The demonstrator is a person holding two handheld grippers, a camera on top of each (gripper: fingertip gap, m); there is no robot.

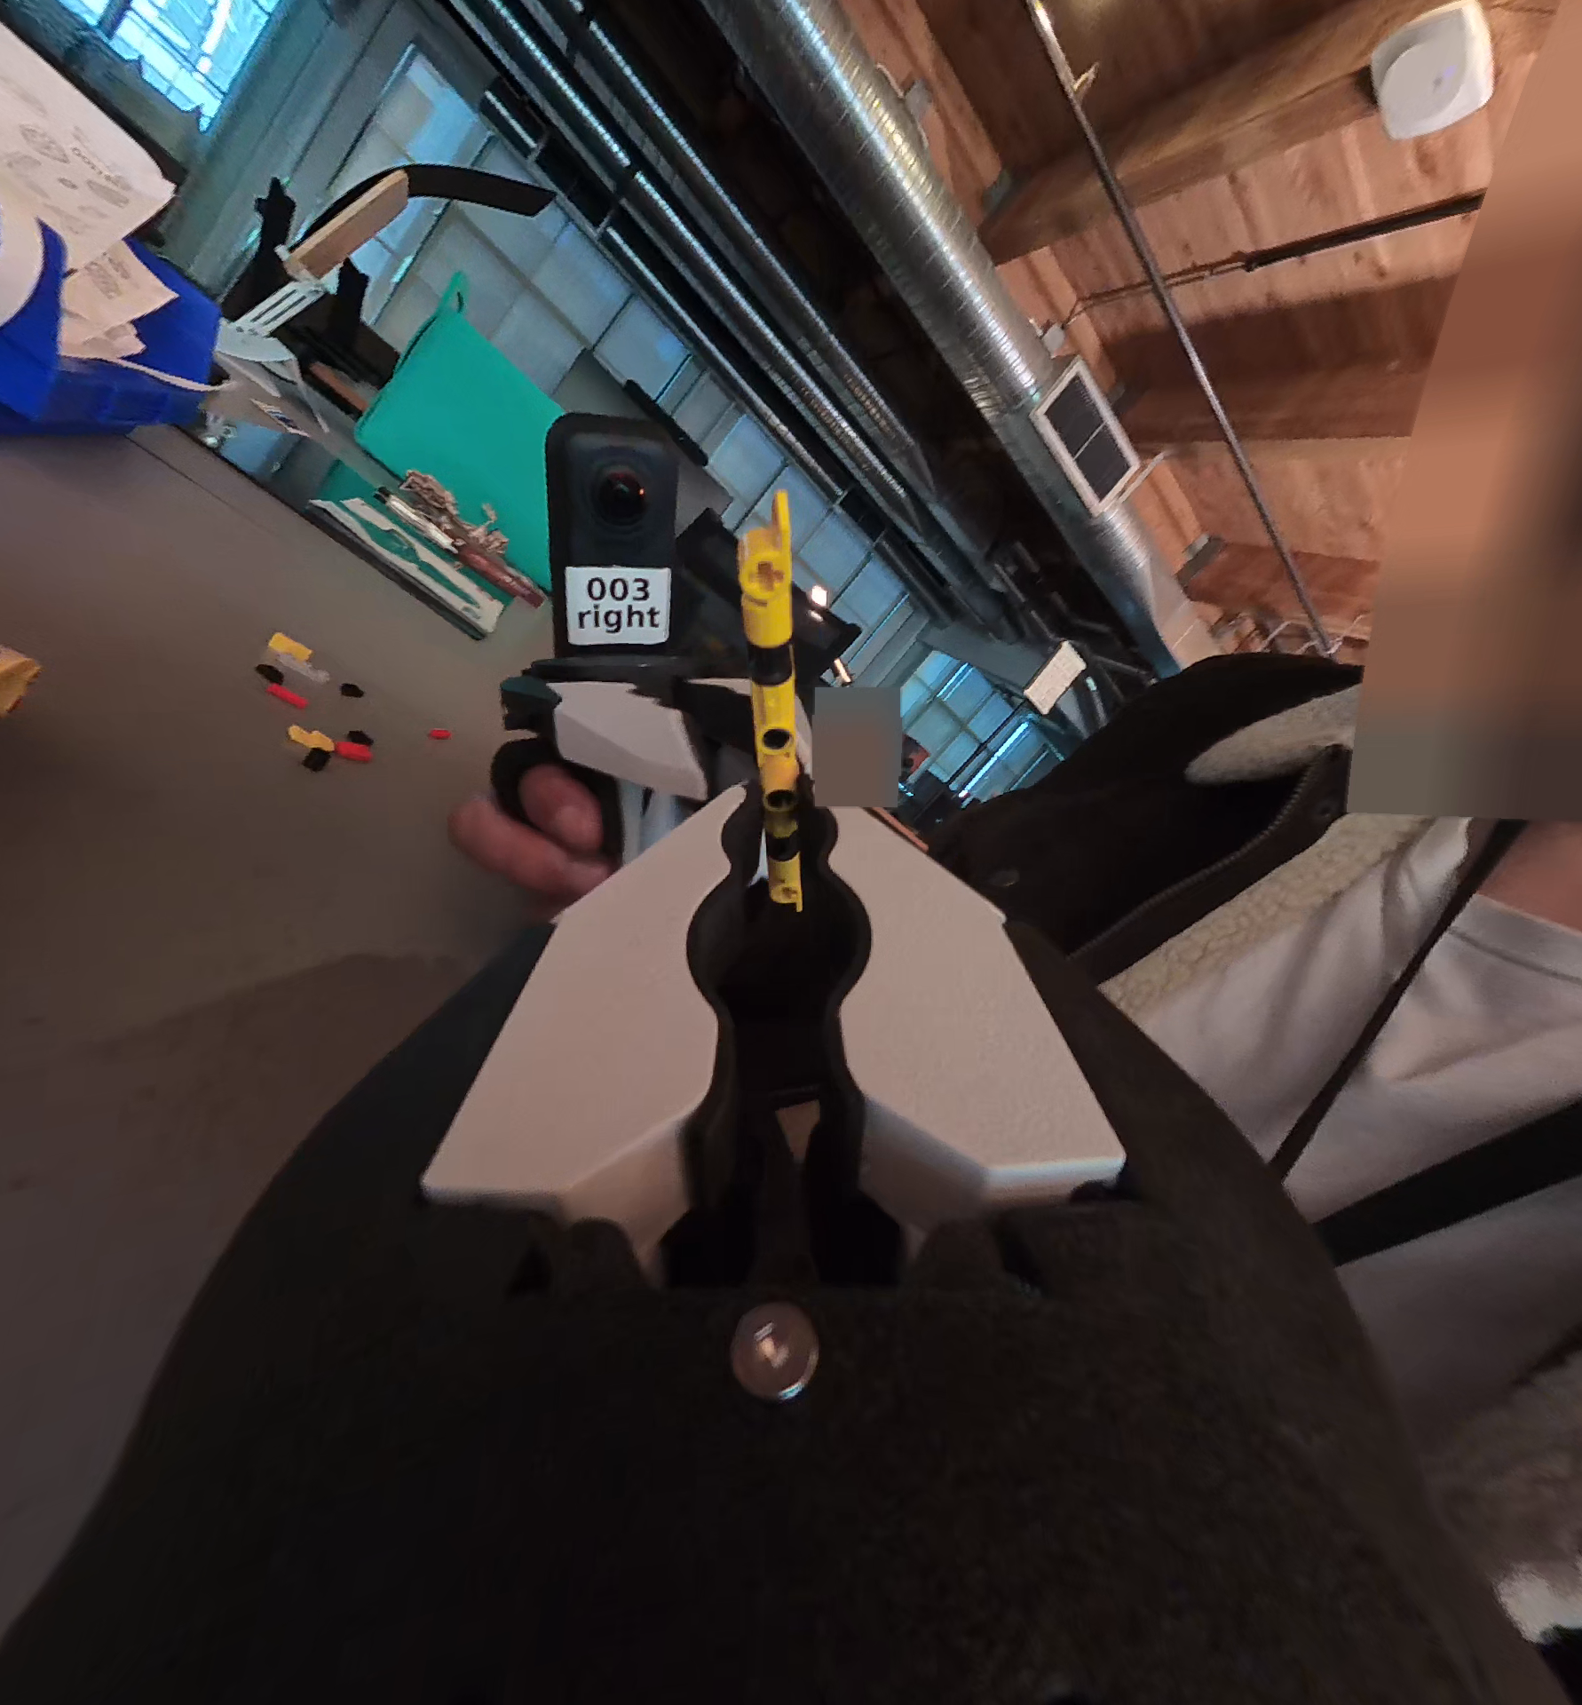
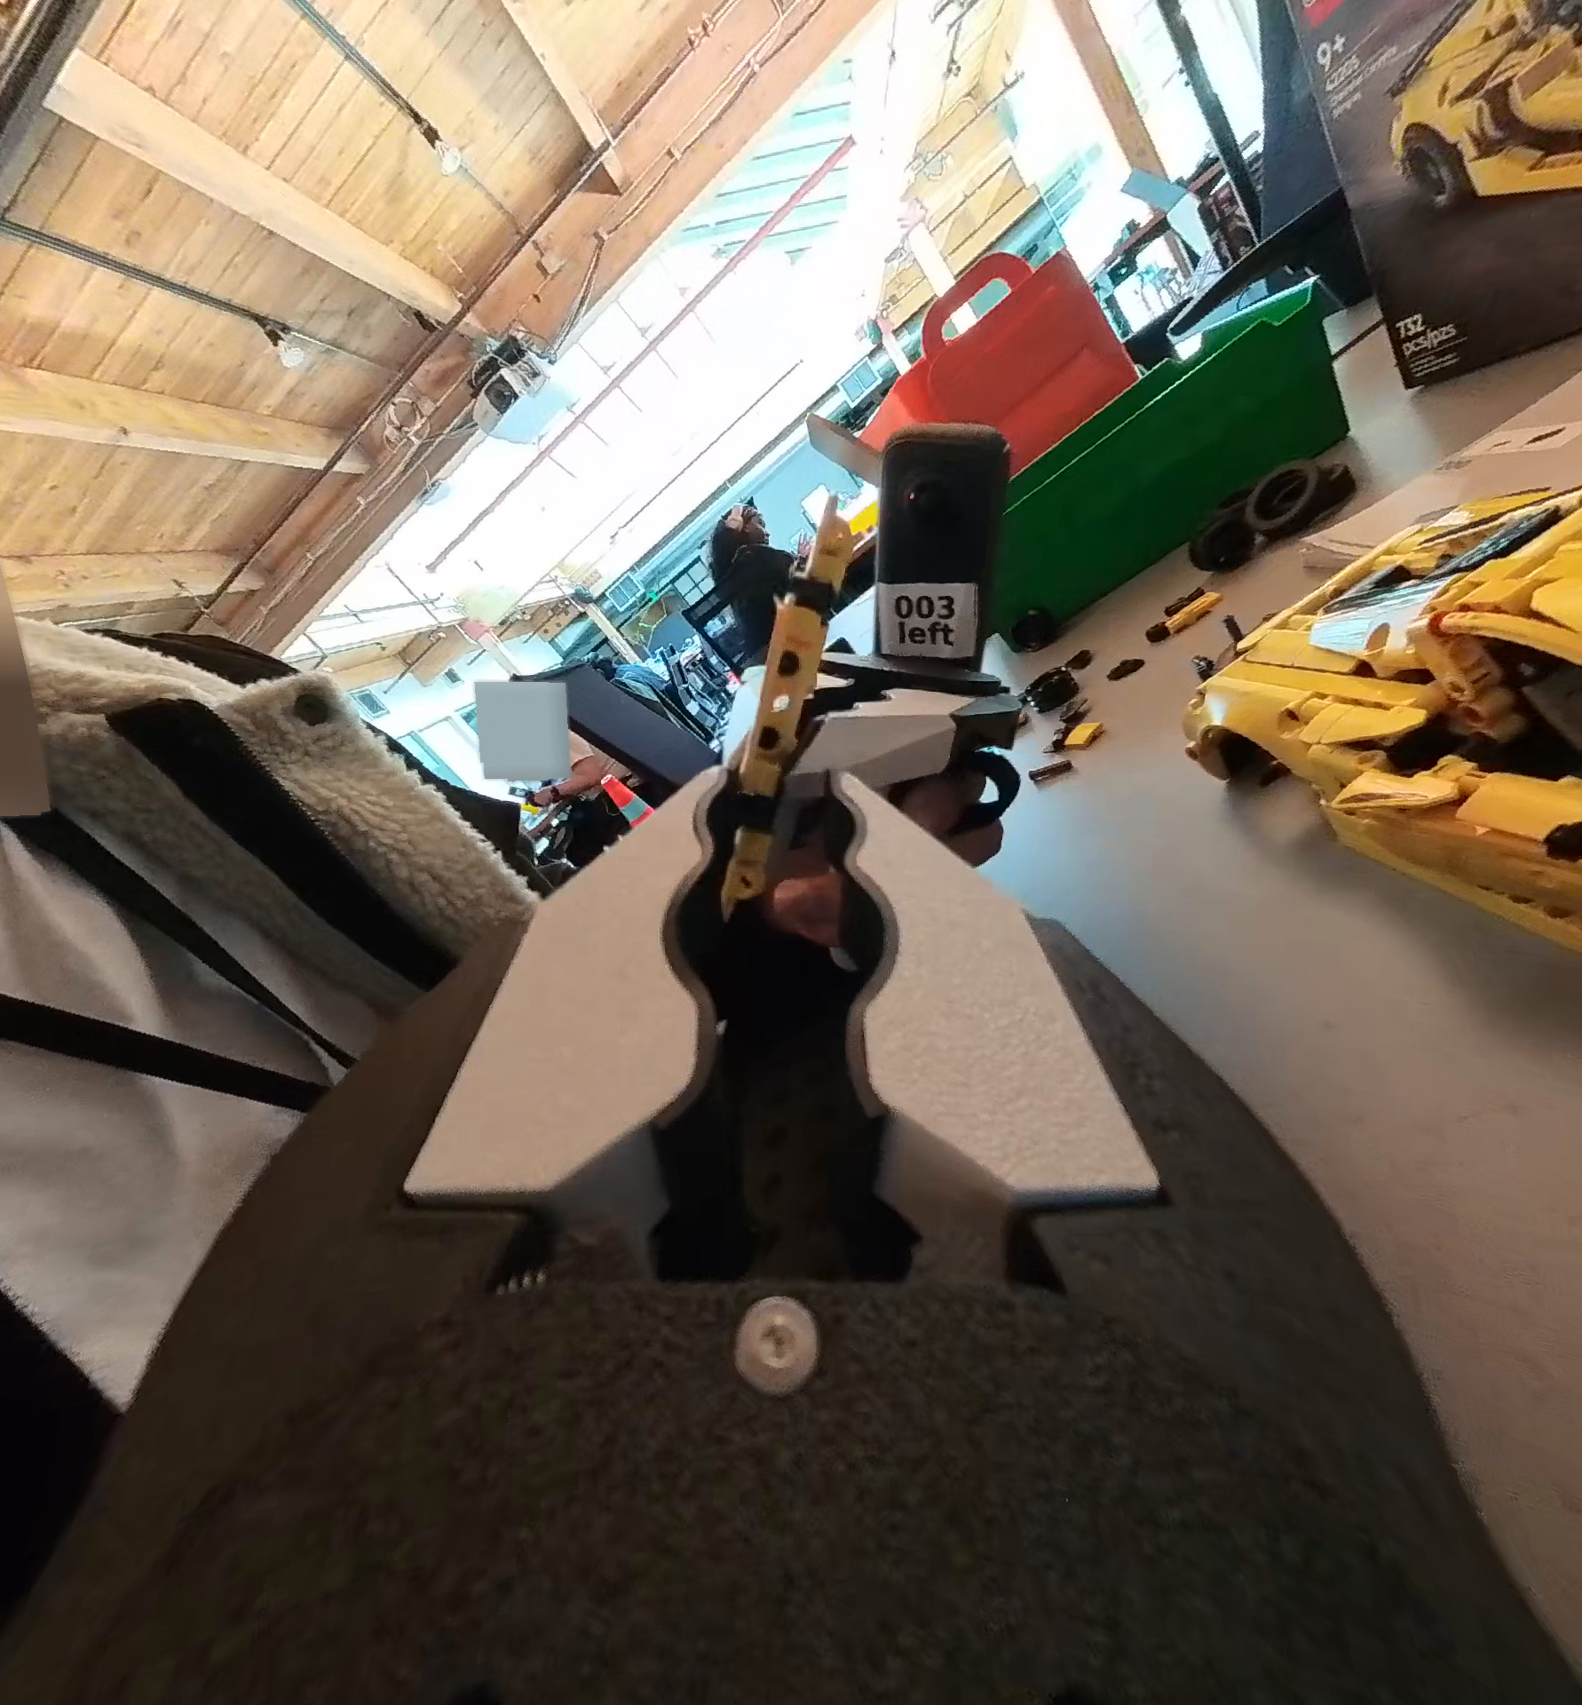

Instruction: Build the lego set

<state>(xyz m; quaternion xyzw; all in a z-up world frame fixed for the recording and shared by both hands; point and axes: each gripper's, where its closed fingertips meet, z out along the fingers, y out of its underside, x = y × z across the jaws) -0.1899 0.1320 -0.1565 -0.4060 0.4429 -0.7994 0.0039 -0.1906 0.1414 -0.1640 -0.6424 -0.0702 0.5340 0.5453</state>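
Note:
A long yellow lego beam (image 1: 773, 701) with black pins stands upright in the air between the two facing grippers. My left gripper (image 1: 776, 803) is shut on its lower part. In the right wrist view the same beam (image 2: 773, 710) leans between the tips of my right gripper (image 2: 773, 793), close to the left finger, with a sliver of space on the other side. I cannot tell whether that grip is tight. The right gripper also shows behind the beam in the left wrist view (image 1: 626, 738), and the left gripper shows in the right wrist view (image 2: 880, 729).
A half-built yellow lego car (image 2: 1461, 738) lies on the grey table (image 2: 1230, 1015). Around it are loose pieces (image 2: 1073, 701), black tyres (image 2: 1267, 517), a green bin (image 2: 1165, 480) and the set's box (image 2: 1507, 166). More small pieces (image 1: 317, 710) and a blue bin (image 1: 31, 351) lie to the left. A person's torso is close behind. Both grippers' tips are close together, under 4 cm apart. The half-built yellow lego car (image 2: 1461, 738) is about equally far from each gripper, around 15 cm.

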